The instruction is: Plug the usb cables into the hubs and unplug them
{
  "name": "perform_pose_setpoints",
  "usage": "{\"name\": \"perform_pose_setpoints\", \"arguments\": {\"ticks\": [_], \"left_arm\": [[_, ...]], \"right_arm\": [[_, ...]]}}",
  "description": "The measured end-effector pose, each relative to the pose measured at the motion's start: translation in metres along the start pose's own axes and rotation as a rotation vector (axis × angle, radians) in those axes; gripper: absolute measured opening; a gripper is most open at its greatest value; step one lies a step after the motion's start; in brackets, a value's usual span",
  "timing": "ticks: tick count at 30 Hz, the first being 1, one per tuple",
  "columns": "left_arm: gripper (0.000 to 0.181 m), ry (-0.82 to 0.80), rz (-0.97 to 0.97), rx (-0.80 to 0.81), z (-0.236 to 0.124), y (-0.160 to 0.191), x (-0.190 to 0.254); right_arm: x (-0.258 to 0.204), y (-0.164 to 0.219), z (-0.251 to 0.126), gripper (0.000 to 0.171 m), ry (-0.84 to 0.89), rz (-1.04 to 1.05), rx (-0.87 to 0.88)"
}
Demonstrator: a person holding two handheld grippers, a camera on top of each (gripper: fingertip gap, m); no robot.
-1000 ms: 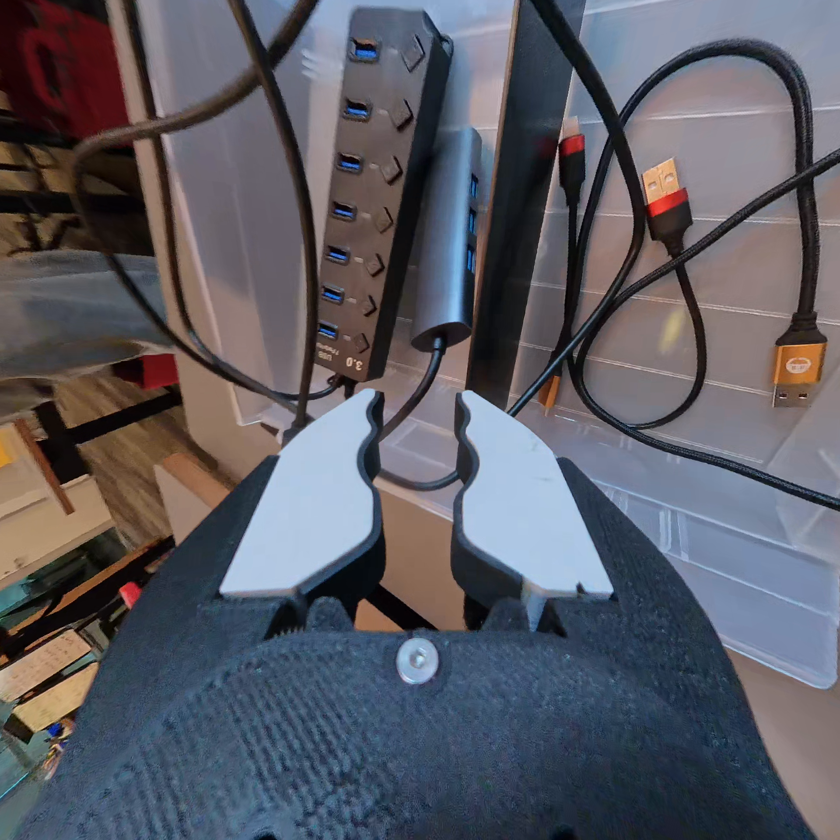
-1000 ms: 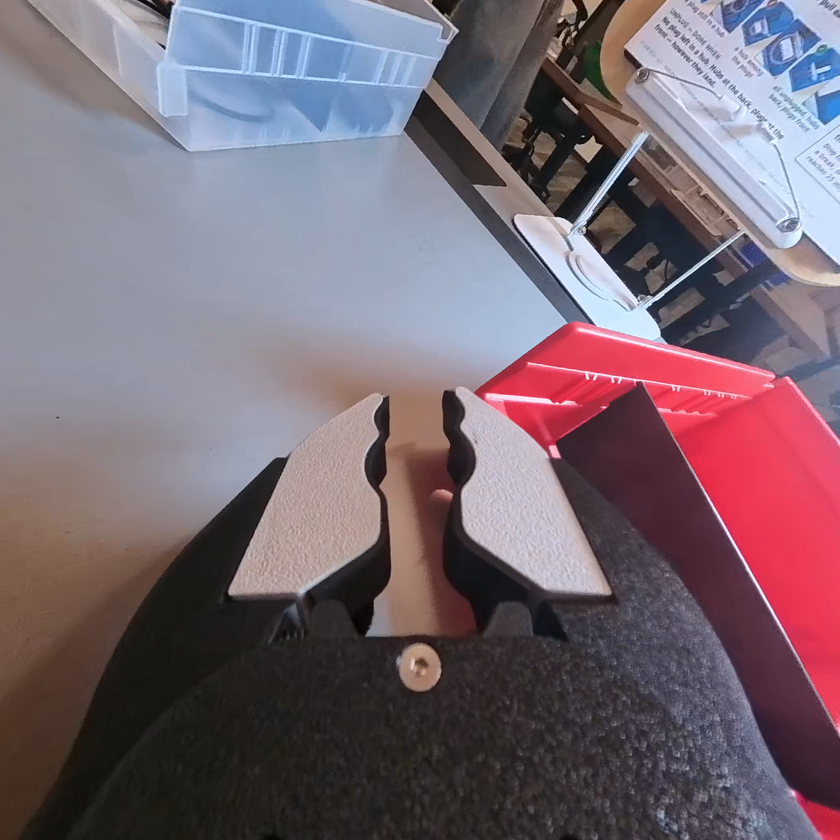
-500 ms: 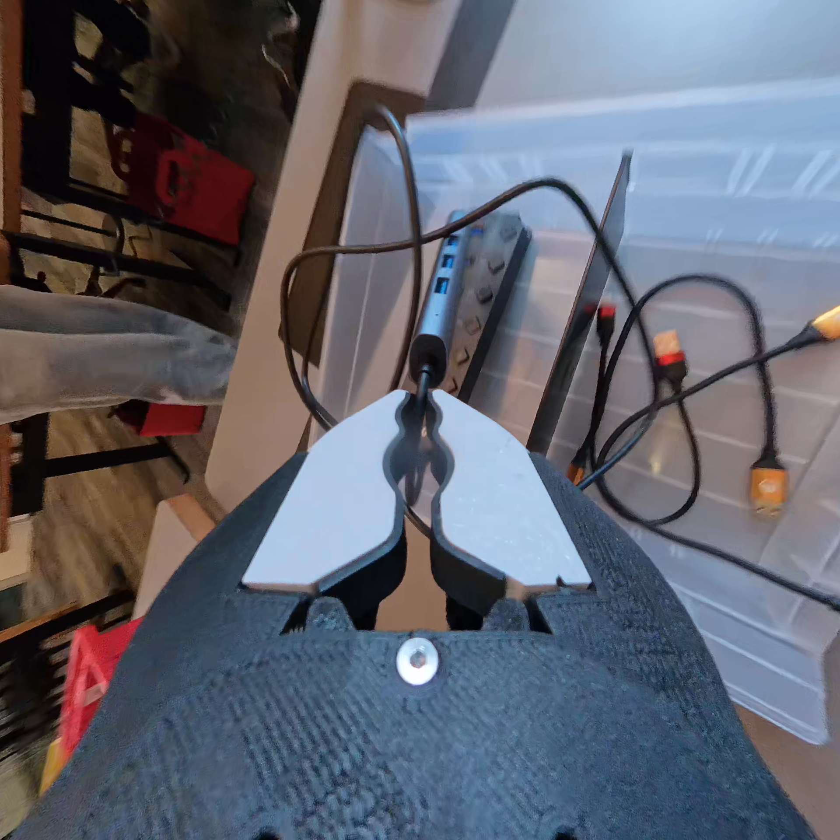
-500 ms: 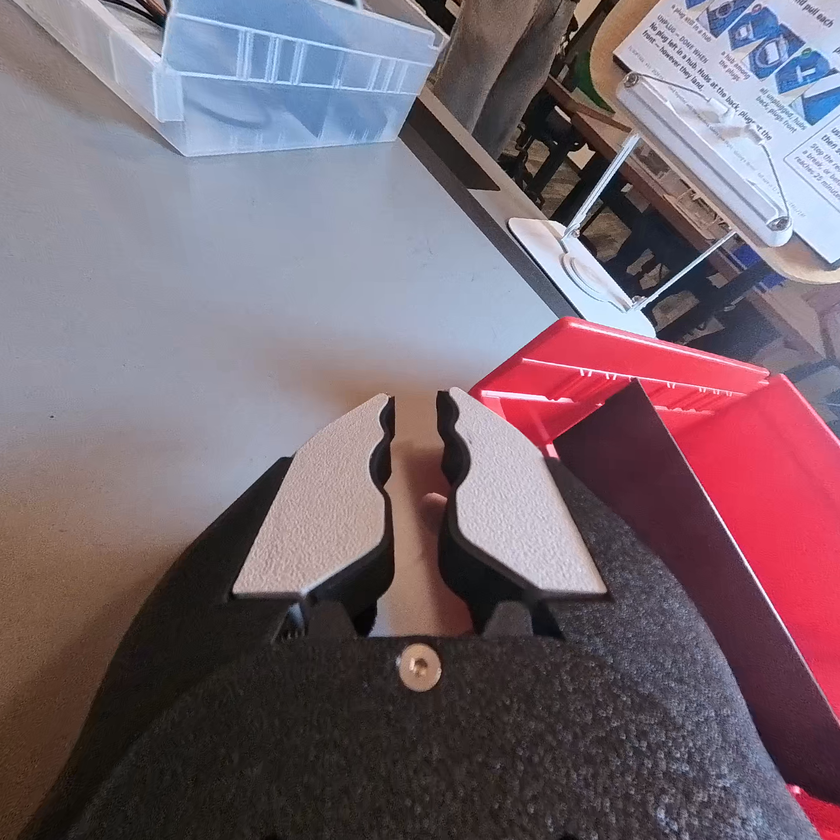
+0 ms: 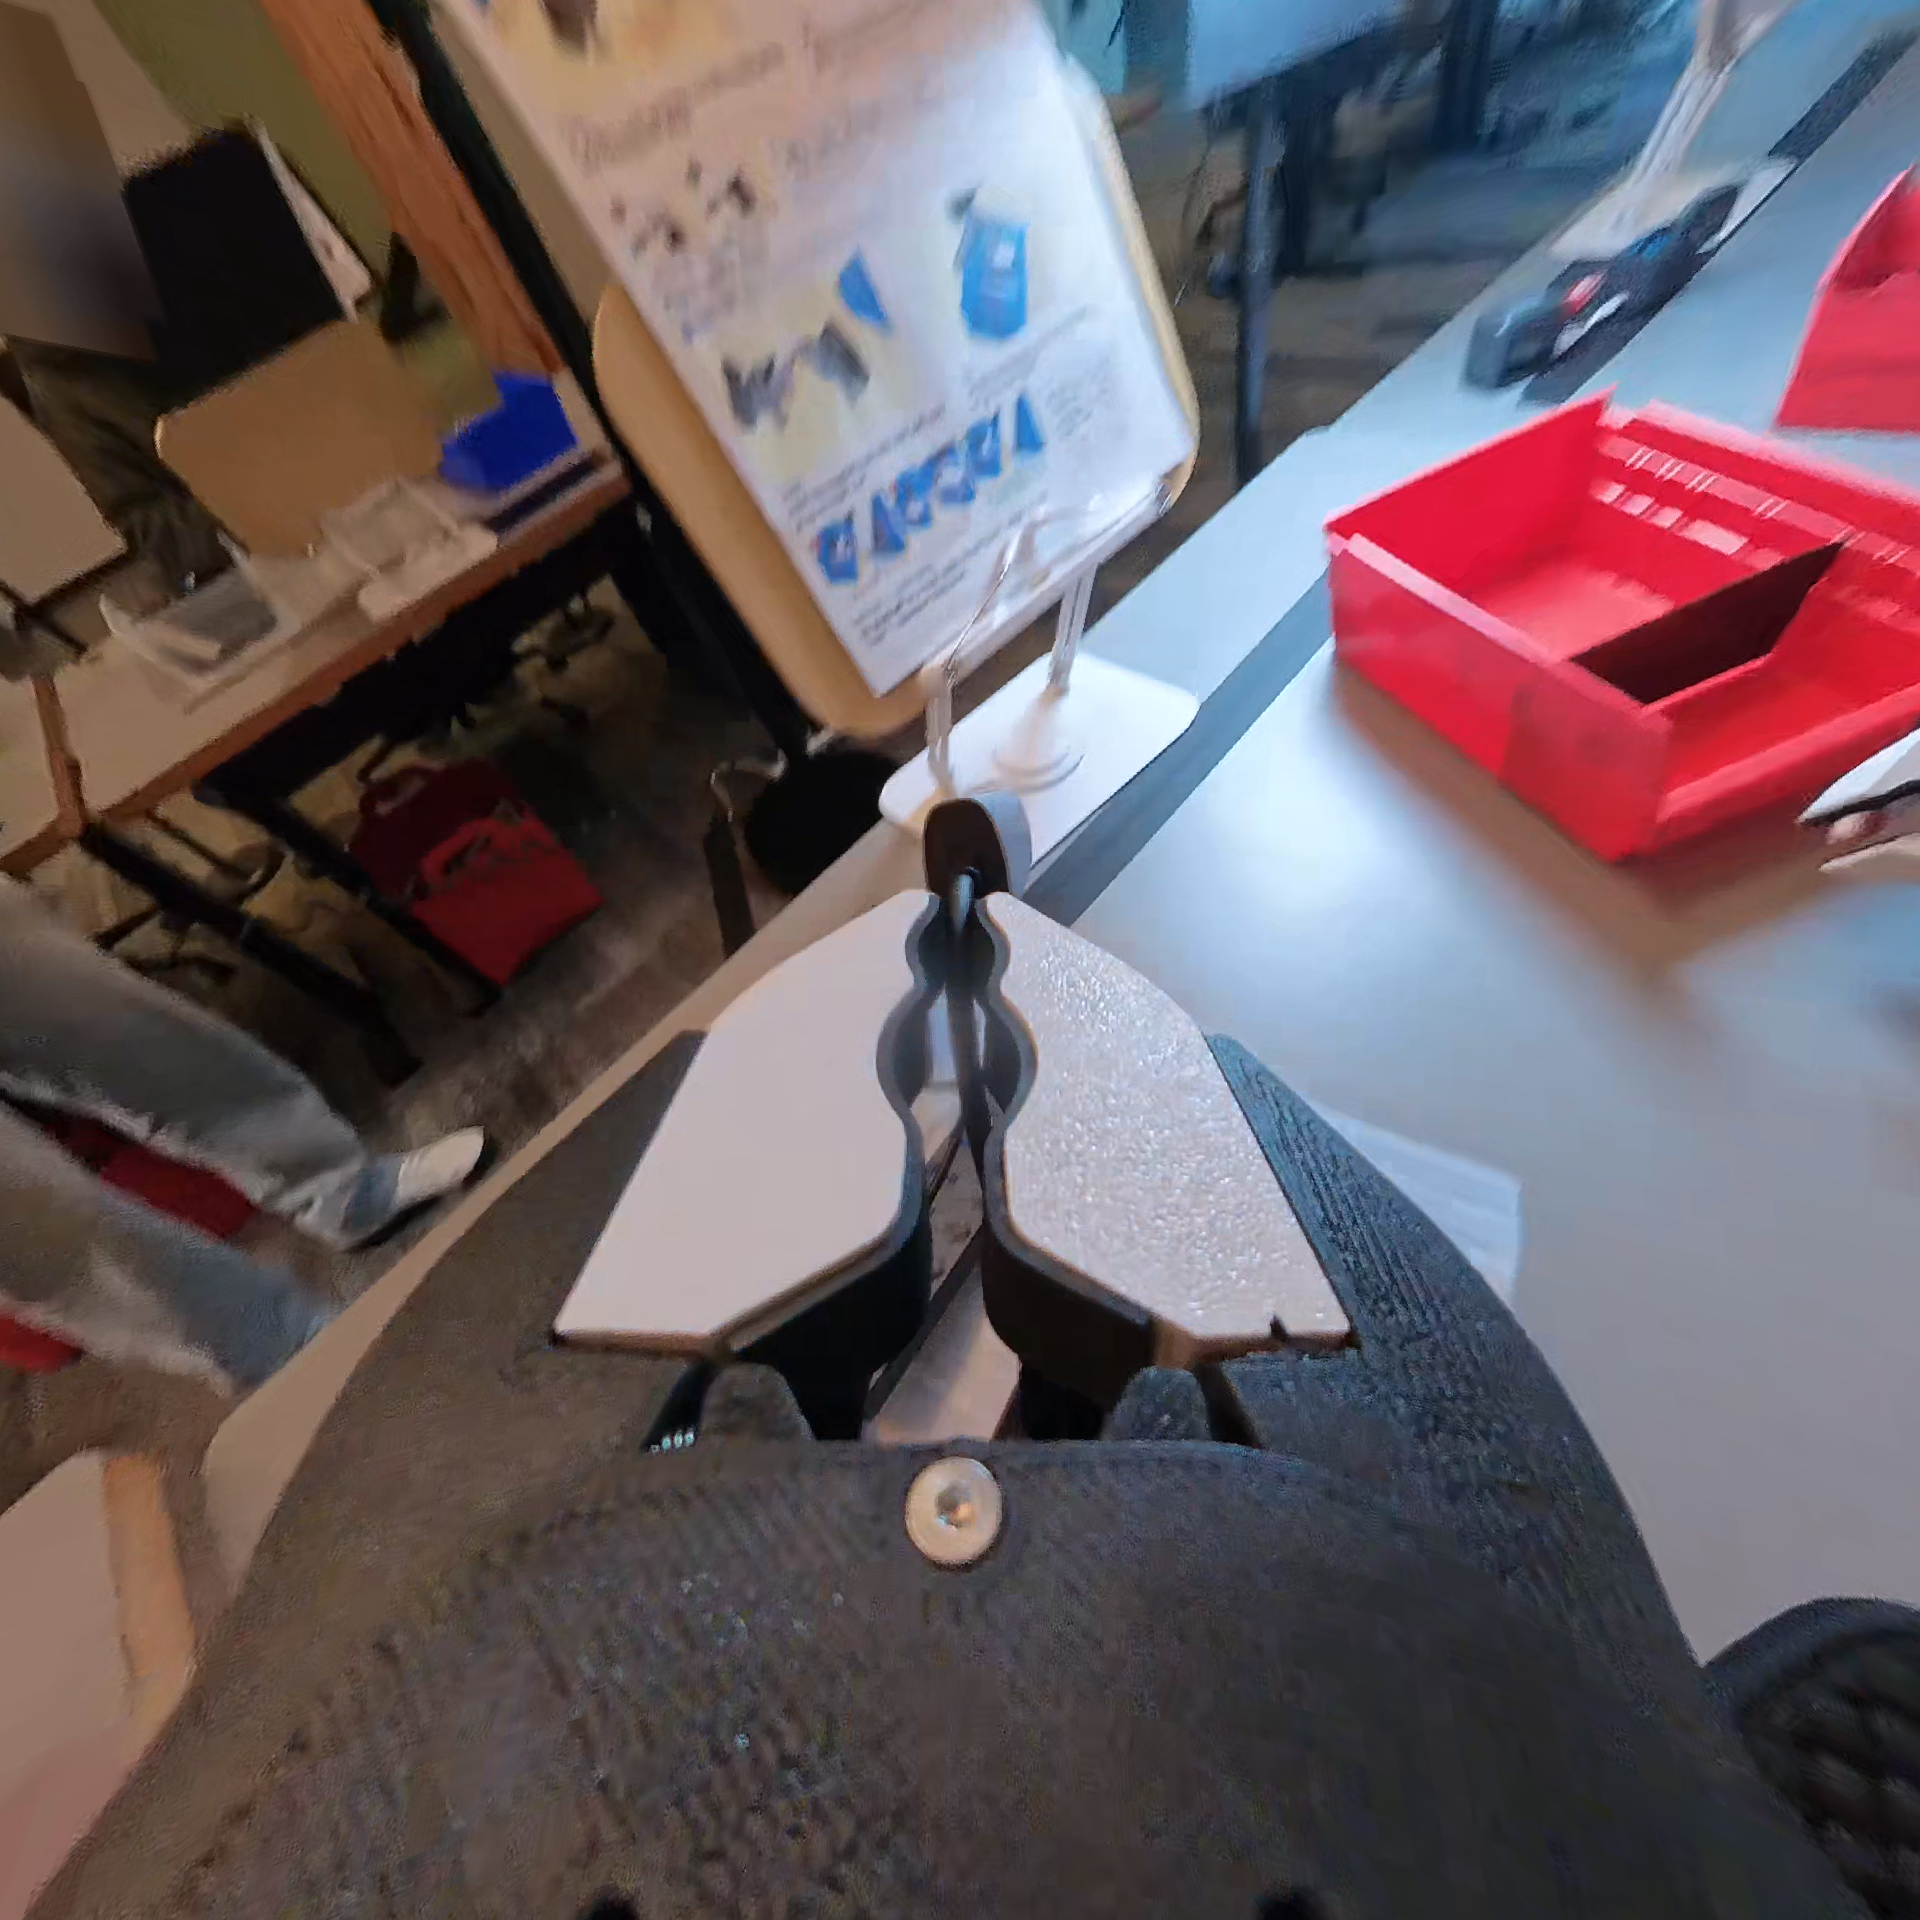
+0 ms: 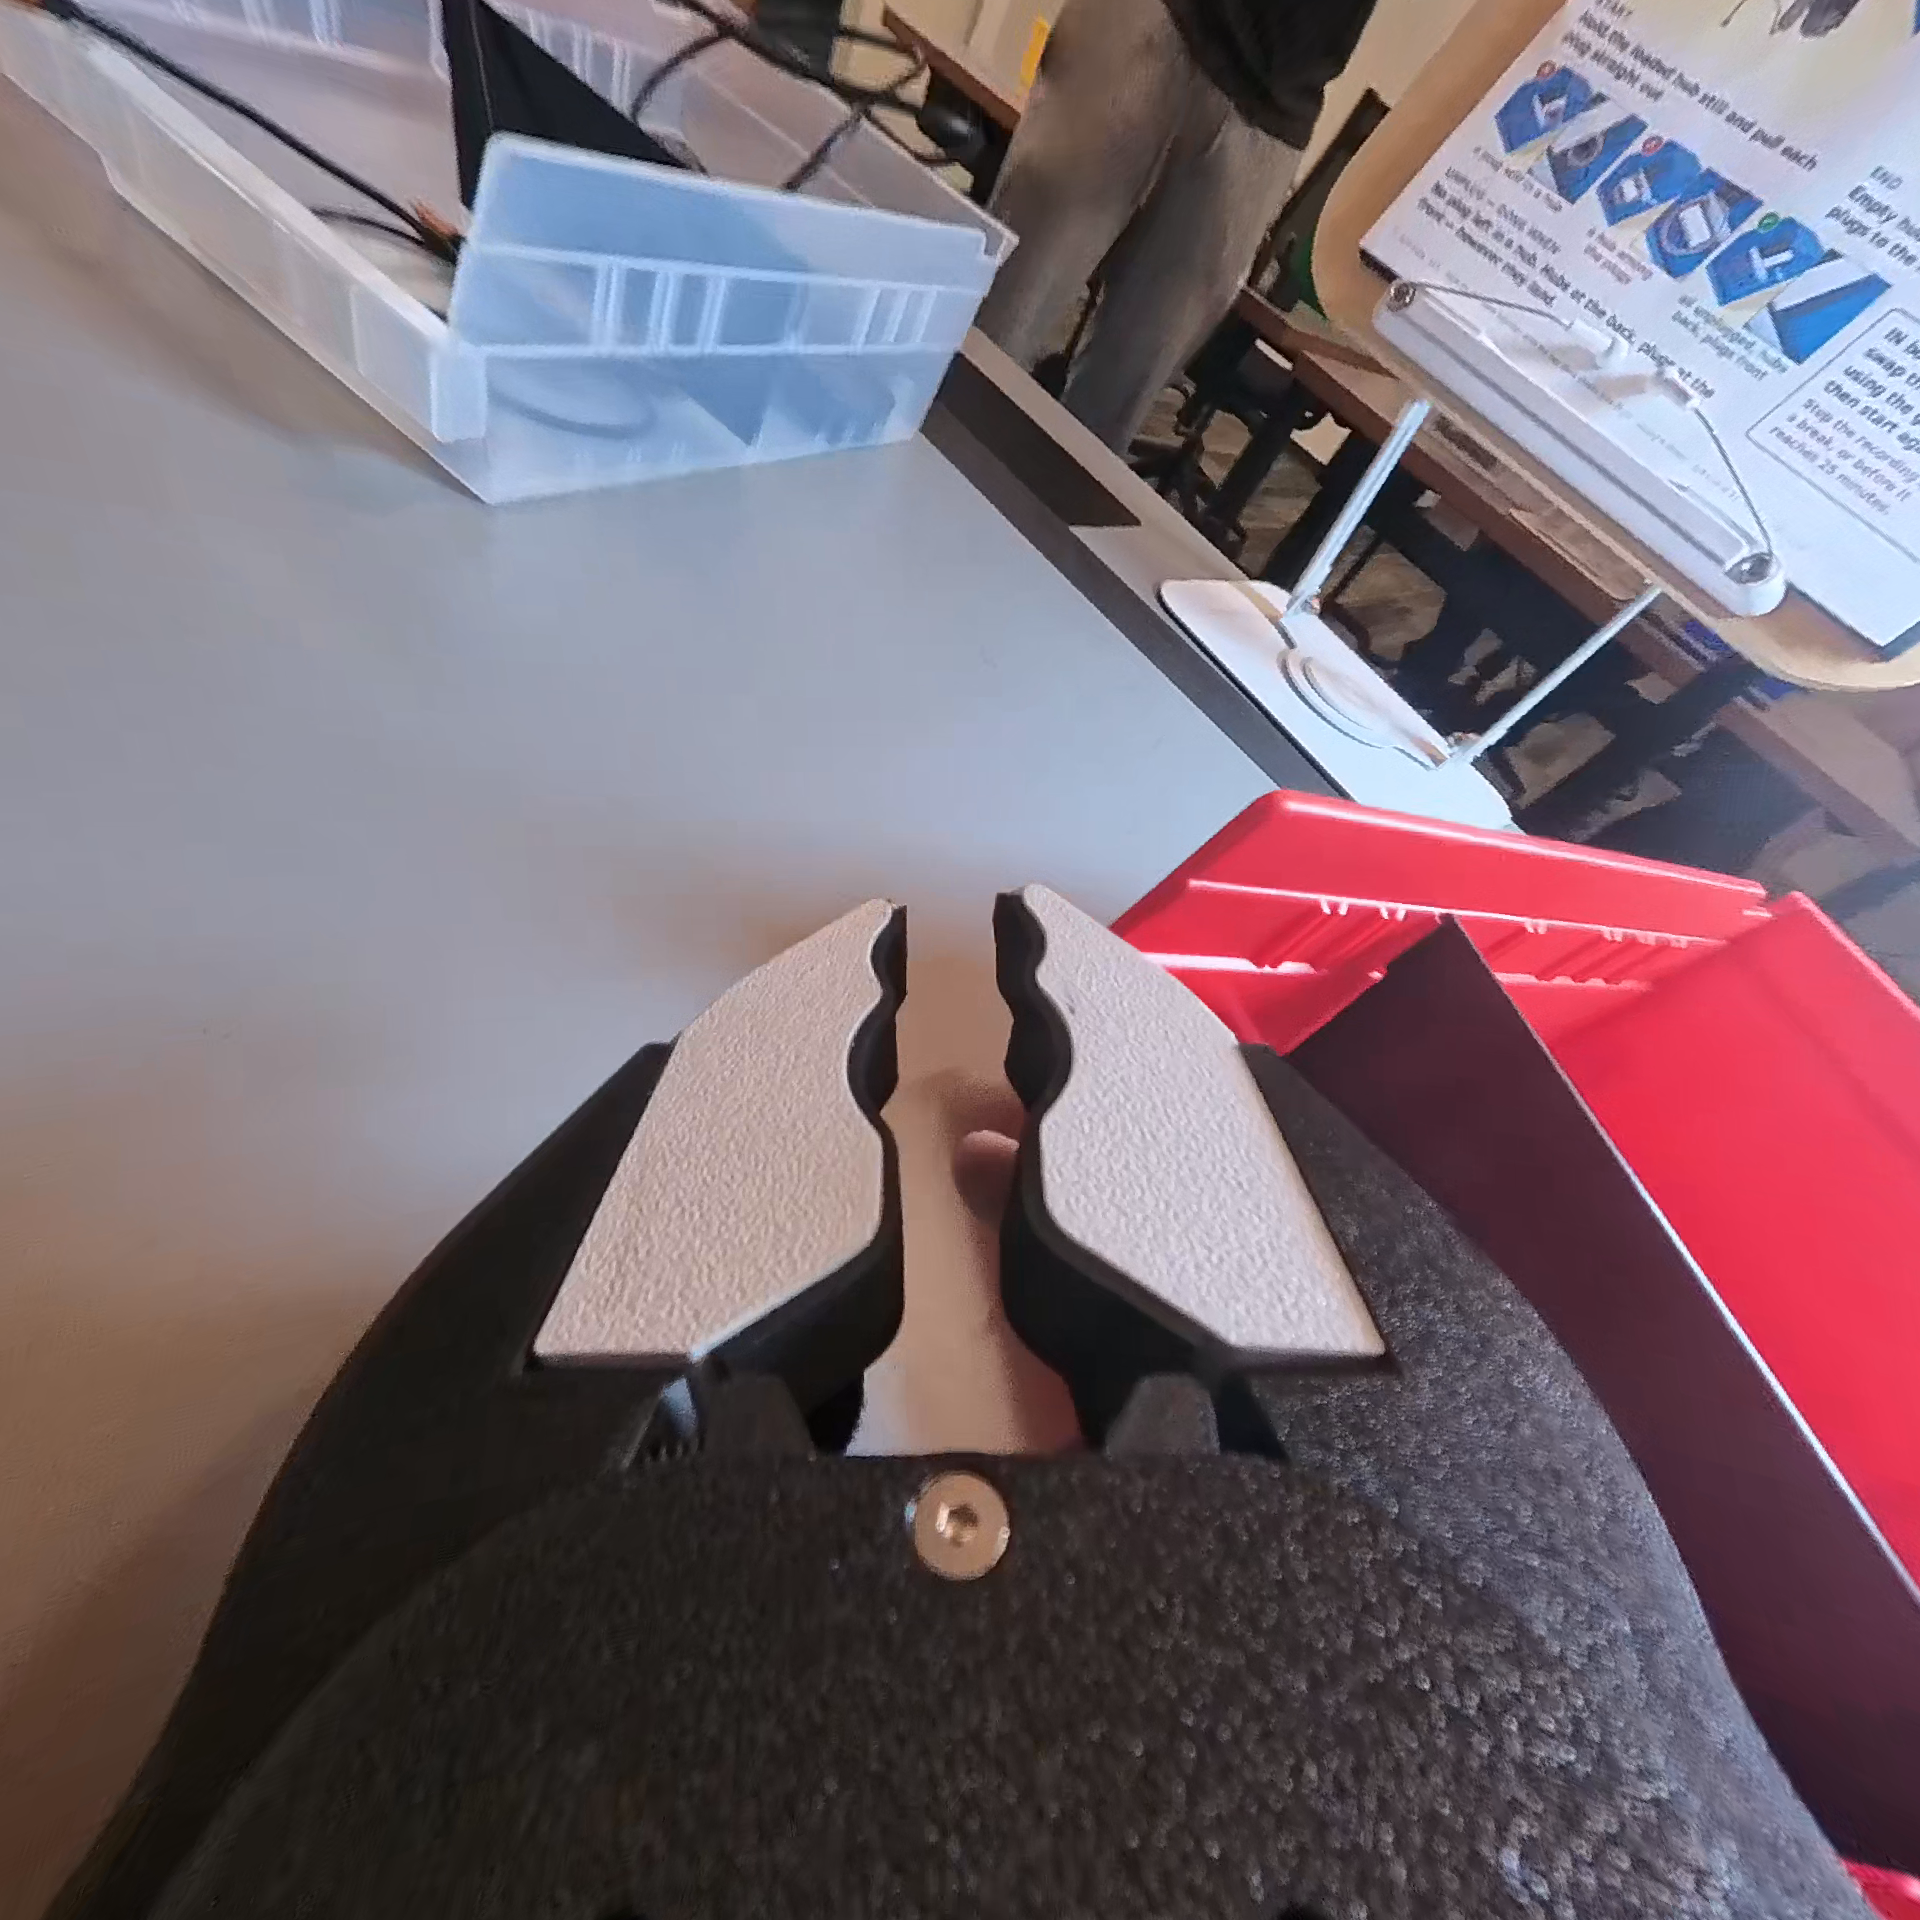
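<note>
Cable (image 5: 971, 1029) runs down the narrow slot of the left tool (image 5: 958, 914), whose two halves are pinched onto it; the grey hub (image 5: 982, 844) pokes out just past the tips, end-on to the camera. Gripping the lead rather than the body probably lets the hub hang free, a handy way to carry it over the grey worktop (image 5: 1403, 987). Whether the hub touches the tips is hard to tell, as this view is blurred.

Further right in that view sits a red bin (image 5: 1621, 665) with a dark divider across it, standing on the worktop and apparently the place the hub is headed.

Right tool (image 6: 949, 912) hovers low over the worktop with a narrow gap between its halves and nothing in it, likely waiting beside the red bin until the hub arrives. Up at the far left of that view the clear tray (image 6: 675, 312) holds the other cables, well apart from the tool. An instruction board on a white stand (image 6: 1340, 696) sits past the worktop's edge, facing the person working.
</note>
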State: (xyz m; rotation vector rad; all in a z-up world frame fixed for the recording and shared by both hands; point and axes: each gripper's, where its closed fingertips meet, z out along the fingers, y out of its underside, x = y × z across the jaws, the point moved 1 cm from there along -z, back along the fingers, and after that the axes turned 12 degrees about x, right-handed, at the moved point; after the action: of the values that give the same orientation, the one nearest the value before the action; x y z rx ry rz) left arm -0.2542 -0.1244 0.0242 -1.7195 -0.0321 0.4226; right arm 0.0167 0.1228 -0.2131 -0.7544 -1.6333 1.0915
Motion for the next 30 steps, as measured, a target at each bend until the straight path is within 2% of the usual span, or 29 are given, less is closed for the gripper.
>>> {"name": "perform_pose_setpoints", "arguments": {"ticks": [1, 5, 10, 13, 16, 18, 19, 20, 28, 30], "left_arm": [[0.004, 0.011, -0.004, 0.043, 0.000, -0.009, 0.010], [0.004, 0.132, -0.079, 0.215, 0.005, -0.034, 0.069], [0.004, 0.331, -0.277, 0.457, 0.024, -0.037, 0.165], [0.004, 0.446, -0.403, 0.557, 0.037, -0.026, 0.218], [0.004, 0.558, -0.445, 0.610, 0.047, -0.003, 0.264], [0.004, 0.636, -0.417, 0.605, 0.051, 0.019, 0.287], [0.004, 0.662, -0.411, 0.598, 0.053, 0.029, 0.294], [0.004, 0.687, -0.410, 0.579, 0.054, 0.037, 0.300], [0.007, 0.689, -0.187, 0.410, 0.062, 0.070, 0.313], [0.019, 0.660, -0.154, 0.404, 0.062, 0.069, 0.310]], "right_arm": [[-0.002, -0.004, 0.000, 0.017, -0.014, 0.024, 0.024], [-0.013, -0.034, 0.005, 0.021, -0.082, 0.161, 0.155], [-0.032, -0.089, 0.021, 0.030, -0.208, 0.341, 0.332], [-0.041, -0.121, 0.030, 0.038, -0.310, 0.505, 0.445], [-0.043, -0.145, 0.031, 0.049, -0.413, 0.690, 0.568], [-0.039, -0.154, 0.023, 0.049, -0.464, 0.793, 0.659], [-0.035, -0.153, 0.018, 0.040, -0.464, 0.809, 0.693], [-0.034, -0.150, 0.015, 0.018, -0.459, 0.783, 0.702], [-0.050, -0.129, 0.008, 0.017, -0.386, 0.311, 0.594], [-0.053, -0.131, 0.006, 0.017, -0.367, 0.219, 0.592]]}}
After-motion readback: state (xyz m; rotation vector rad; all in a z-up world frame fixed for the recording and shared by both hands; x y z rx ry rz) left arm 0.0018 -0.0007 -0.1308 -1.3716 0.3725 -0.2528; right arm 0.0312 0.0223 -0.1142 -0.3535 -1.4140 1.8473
